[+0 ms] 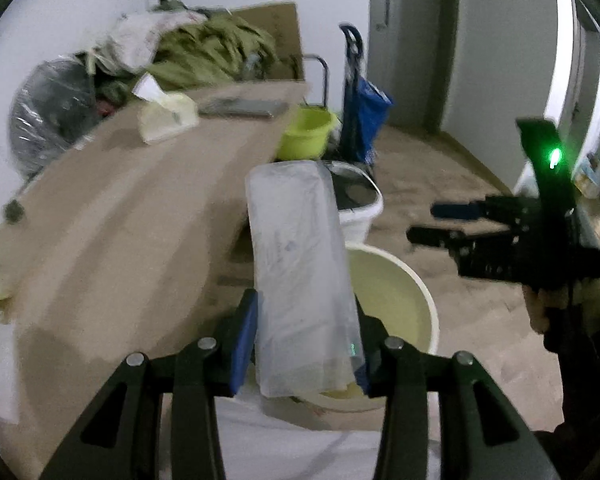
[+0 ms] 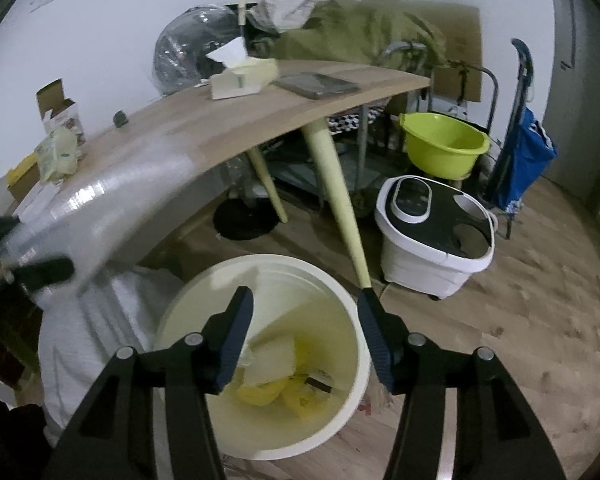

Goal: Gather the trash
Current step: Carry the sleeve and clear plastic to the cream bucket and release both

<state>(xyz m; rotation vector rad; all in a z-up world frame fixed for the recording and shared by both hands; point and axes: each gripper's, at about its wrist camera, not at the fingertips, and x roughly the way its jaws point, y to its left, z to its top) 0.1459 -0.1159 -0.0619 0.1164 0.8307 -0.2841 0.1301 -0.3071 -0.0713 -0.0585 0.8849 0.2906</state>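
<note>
A: Status of the left gripper (image 1: 306, 344)?
B: Its jaws are clamping a clear, rectangular plastic sleeve (image 1: 300, 264), which is standing up between the blue pads (image 1: 244, 344), above the rim of the round cream plastic bin (image 1: 396, 300).
A: And the right gripper (image 2: 306, 340)?
B: Its jaws are standing apart with nothing between them, hanging directly over the cream bin (image 2: 260, 360).
A: Bin contents?
B: Yellow wrappers and pale paper scraps (image 2: 276, 384) are lying at the bottom.
A: Surroundings?
B: The bin is sitting on the wood-pattern floor (image 2: 520, 340) beside the wooden table (image 2: 240, 128) and near a white footbath with a black lid (image 2: 432, 232).
</note>
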